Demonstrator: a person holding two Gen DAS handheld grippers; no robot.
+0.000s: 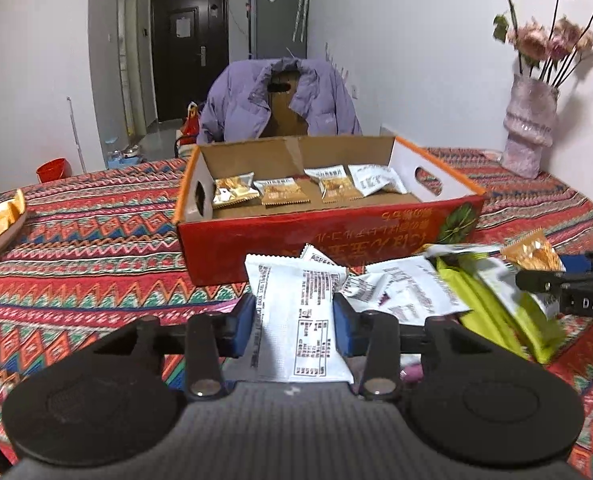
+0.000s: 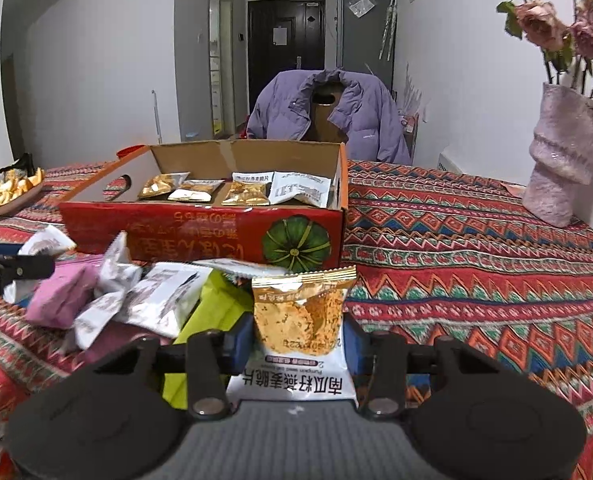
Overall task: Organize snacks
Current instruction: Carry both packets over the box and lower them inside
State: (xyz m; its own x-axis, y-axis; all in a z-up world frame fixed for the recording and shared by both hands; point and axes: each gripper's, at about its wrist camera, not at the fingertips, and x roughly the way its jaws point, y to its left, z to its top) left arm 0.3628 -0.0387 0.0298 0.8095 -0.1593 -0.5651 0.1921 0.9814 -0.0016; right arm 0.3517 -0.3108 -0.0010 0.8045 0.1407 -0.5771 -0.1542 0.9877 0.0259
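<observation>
A white packet (image 1: pixel 296 316), printed back up, sits low in the centre of the left wrist view, clamped between the jaws of the left gripper (image 1: pixel 294 322). A gold crisp packet (image 2: pixel 302 320) holds the same spot in the right wrist view, and the right gripper (image 2: pixel 298 344) has its jaws closed on its sides. Both seem to be mid-carry. The step in hand looks like loading; next, each packet needs lifting over the near red wall of the cardboard box (image 1: pixel 328 232), mid-frame, and setting beside the four packets (image 1: pixel 308 190) lined along its back. More loose snacks (image 2: pixel 136 300) crowd the lower left of the right view, on the patterned tablecloth (image 1: pixel 96 248). Both grippers' bodies hide the packets' lower ends, and whether either packet is clear of the cloth cannot be told
</observation>
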